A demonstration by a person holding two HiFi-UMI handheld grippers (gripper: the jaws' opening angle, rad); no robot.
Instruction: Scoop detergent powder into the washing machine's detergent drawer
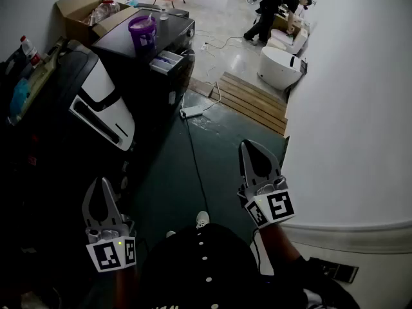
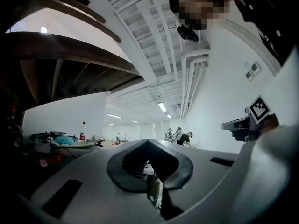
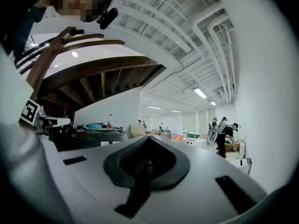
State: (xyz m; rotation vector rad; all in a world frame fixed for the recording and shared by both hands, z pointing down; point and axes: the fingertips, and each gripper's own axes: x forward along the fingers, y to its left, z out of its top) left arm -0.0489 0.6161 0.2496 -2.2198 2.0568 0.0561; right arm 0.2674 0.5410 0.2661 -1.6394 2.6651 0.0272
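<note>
Detergent drawer (image 1: 166, 62) pulled out at the top front of a black washing machine (image 1: 168, 31), far ahead and left of centre. Purple tub (image 1: 143, 32) on the machine's lid, just behind the drawer, with something pale sticking up from it. Both well apart from the grippers.

Left gripper (image 1: 97, 184) near and low on the left, tips meeting, only a thin slit lower down, nothing gripped. Right gripper (image 1: 248, 145) near on the right, beside the curved white wall (image 1: 351, 121), jaws pressed fully together, likewise empty. Both aimed toward the far end of the room, the drawer off to the far left of each.

Green floor (image 1: 170, 179) in between, crossed by a dark cable (image 1: 197, 163) running to a white power strip (image 1: 192, 112). Wooden pallet (image 1: 254, 98) further right. White rounded fixture (image 1: 281, 66) beyond it, two people (image 1: 267, 8) bending nearby. White-and-black appliance (image 1: 103, 105) left of the washing machine. Open cardboard box (image 1: 80, 6) at far left.
</note>
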